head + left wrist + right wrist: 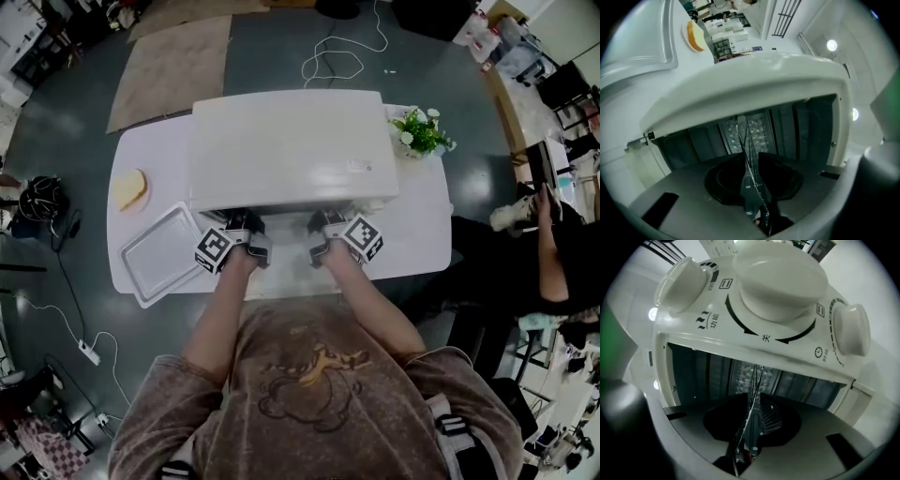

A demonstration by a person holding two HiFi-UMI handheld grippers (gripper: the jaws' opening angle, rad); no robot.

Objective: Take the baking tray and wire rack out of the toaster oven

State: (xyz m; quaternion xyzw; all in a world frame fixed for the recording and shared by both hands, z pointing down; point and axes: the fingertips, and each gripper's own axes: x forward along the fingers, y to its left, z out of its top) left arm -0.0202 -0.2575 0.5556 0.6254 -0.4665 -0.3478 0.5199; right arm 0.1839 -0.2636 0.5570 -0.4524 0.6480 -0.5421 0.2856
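Observation:
A white toaster oven stands on the white table, its dark opening facing me. The baking tray lies on the table to the oven's left, outside it; its rim also shows in the left gripper view. The thin wire rack still lies in the oven mouth and shows edge-on between both pairs of jaws. My left gripper is shut on its front edge at the left. My right gripper is shut on it at the right. Both grippers point level into the opening.
A slice of bread lies at the table's far left. A small potted plant stands right of the oven. The oven's knobs sit beside the right gripper. A seated person is off to the right. Cables run across the floor.

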